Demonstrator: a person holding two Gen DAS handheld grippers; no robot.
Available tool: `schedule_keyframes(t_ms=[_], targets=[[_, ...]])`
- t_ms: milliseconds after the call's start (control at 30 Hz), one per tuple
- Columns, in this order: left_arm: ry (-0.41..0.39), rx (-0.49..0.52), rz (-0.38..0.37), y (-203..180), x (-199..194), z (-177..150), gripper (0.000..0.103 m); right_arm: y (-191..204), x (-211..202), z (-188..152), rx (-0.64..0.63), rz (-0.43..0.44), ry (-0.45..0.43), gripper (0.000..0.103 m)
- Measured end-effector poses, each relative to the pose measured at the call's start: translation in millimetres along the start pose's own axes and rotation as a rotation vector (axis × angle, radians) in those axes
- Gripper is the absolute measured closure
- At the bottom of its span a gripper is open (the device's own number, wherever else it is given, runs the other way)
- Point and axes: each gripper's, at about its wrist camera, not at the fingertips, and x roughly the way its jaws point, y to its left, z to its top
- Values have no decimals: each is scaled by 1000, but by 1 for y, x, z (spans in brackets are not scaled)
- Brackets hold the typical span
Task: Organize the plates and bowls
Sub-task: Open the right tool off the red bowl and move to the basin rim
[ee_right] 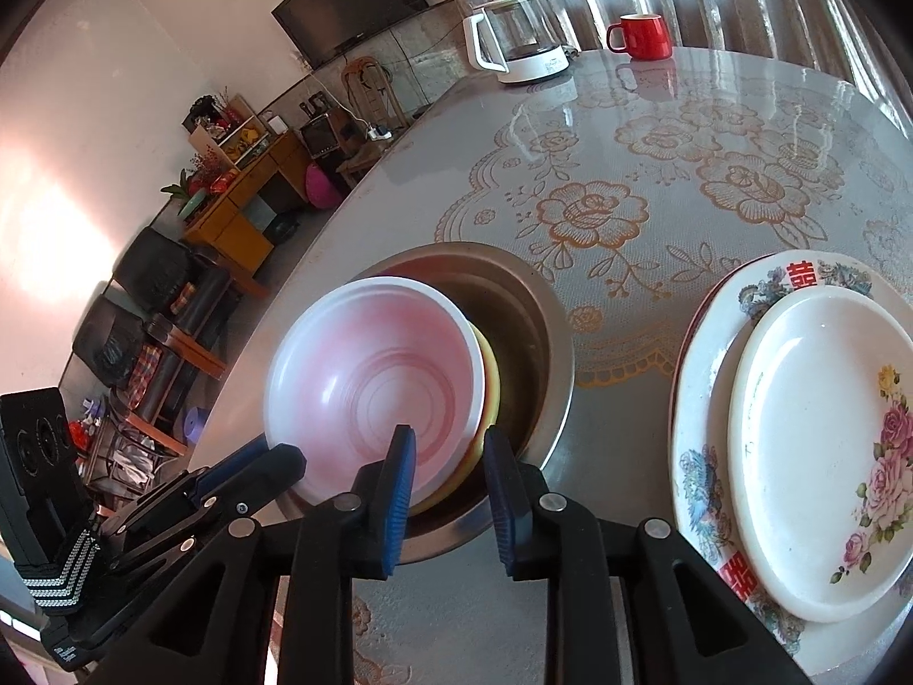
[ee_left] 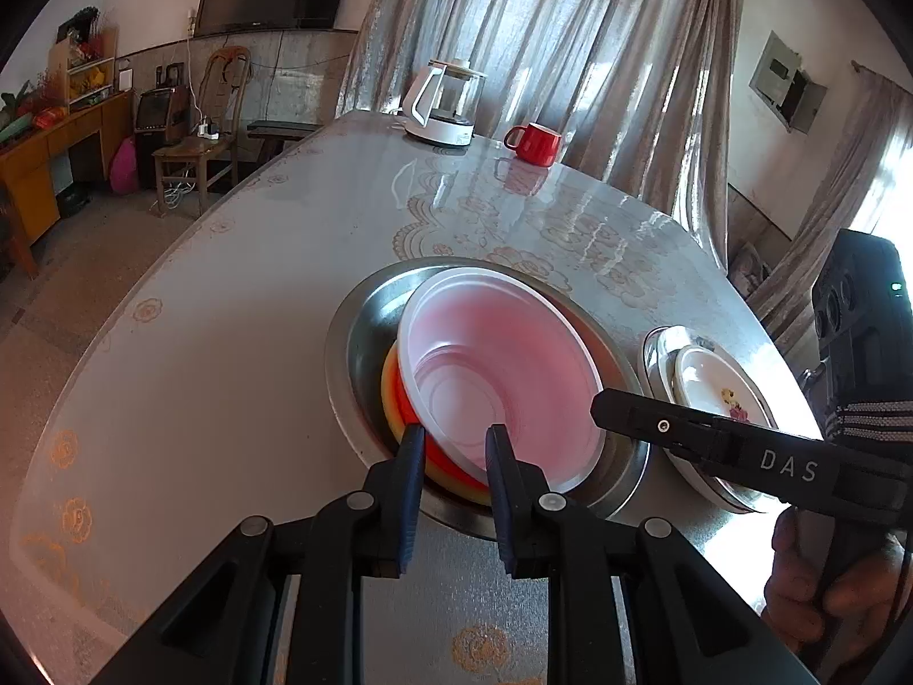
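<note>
Both tools part-open: left tool seemingly straddles the white bowl rim, right tool likewise.

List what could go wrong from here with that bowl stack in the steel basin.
1. The white bowl and the orange and yellow bowls under it sit tilted in the steel basin; pulling one rim may drag or spill the rest.
2. Both the left gripper and the right gripper crowd the same near rim and may collide.
3. The stacked plates lie close beside the basin; a sideways swing might knock them.
</note>
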Motion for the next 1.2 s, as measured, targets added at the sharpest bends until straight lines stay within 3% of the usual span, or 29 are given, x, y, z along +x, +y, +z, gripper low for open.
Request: schedule_keyframes(t_ms=[267, 400, 567, 733, 867, 1200], targets=[[1, -6, 15, 1, 4, 3, 79, 5, 8, 2, -56, -81, -24, 86], [-12, -23, 11, 6, -1, 4, 73, 2, 8, 5, -46, -81, -23, 86], [-37, -16, 36, 9, -9, 5, 73, 4, 8, 8, -63, -72, -4, 81], [-44, -3, 77, 16, -10, 4, 73, 10, 12, 12, -125, -101, 34, 81], [-36, 4, 99, 18, -7, 0, 73, 17, 20, 16, -179, -147, 60, 74], [-38, 17, 127, 17, 0, 1, 73, 22, 40, 28, -240, -214, 59, 80]])
